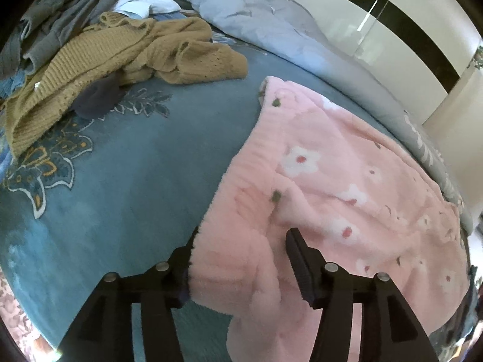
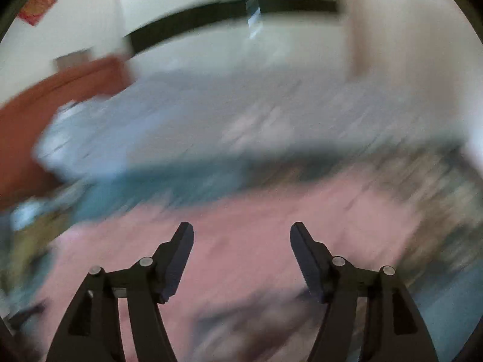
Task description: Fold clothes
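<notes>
Left gripper (image 1: 241, 259) straddles fluffy pink flower-print garment (image 1: 332, 187), jaws apart.

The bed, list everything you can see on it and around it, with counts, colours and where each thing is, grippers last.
Pink garment: one, pink fleece with white flowers, spread on the bed's right side, its near edge between the left gripper's fingers.
Knit sweater: one, tan, crumpled at far left.
Grey garment: one, grey, heaped behind the sweater.
Light blue cloth: one, pale blue, far end of the pile.
Dark cloth: one, navy, partly under the sweater.
Quilt: one, grey-blue with white daisy, along the far edge.
Bedspread: one, teal, patterned, underneath.
Wardrobe: white, black stripe, behind.
Left gripper: black, open.
Right gripper: black, open, above pink; view blurred.
</notes>
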The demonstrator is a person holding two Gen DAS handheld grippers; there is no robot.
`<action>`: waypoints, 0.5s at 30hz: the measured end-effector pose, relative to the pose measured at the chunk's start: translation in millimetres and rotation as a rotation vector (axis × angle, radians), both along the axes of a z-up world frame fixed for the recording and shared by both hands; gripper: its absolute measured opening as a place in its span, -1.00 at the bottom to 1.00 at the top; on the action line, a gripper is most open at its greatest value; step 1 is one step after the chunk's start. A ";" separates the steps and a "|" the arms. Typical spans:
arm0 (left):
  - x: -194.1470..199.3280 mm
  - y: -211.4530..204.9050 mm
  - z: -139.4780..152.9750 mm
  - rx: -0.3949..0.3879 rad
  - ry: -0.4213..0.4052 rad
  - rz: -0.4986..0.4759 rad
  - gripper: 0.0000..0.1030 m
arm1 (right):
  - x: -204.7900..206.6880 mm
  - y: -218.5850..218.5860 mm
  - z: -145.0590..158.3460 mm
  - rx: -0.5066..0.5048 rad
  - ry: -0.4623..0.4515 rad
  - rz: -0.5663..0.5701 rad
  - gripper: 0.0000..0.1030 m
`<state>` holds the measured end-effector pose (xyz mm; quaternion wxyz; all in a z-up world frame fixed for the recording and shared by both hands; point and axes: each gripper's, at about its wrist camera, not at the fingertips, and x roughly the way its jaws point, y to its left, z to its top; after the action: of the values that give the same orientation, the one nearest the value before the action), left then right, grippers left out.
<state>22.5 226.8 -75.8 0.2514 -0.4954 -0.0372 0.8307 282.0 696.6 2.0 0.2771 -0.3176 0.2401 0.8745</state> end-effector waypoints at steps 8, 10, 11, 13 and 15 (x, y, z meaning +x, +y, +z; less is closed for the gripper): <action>10.9 -12.1 0.9 0.016 -0.020 -0.015 0.17 | -4.9 -35.8 -97.6 -0.379 0.043 0.065 0.29; 12.4 -13.6 1.1 0.024 -0.025 -0.010 0.17 | -9.7 -35.9 -99.6 -0.412 0.068 0.058 -0.26; 12.9 -13.9 1.8 0.025 -0.026 -0.009 0.17 | -11.1 -36.7 -99.9 -0.424 0.072 0.057 -0.46; 14.4 -13.1 2.9 0.024 -0.025 -0.013 0.17 | -11.4 -40.3 -99.1 -0.436 0.072 0.058 -0.73; 15.3 -14.4 3.3 0.027 -0.028 -0.020 0.17 | -8.4 -45.5 -95.1 -0.442 0.081 0.063 -0.76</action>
<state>37.9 212.4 -72.5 0.2658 -0.5039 -0.0469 0.8205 273.5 651.1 -93.1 0.1634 -0.3428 0.4267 0.8208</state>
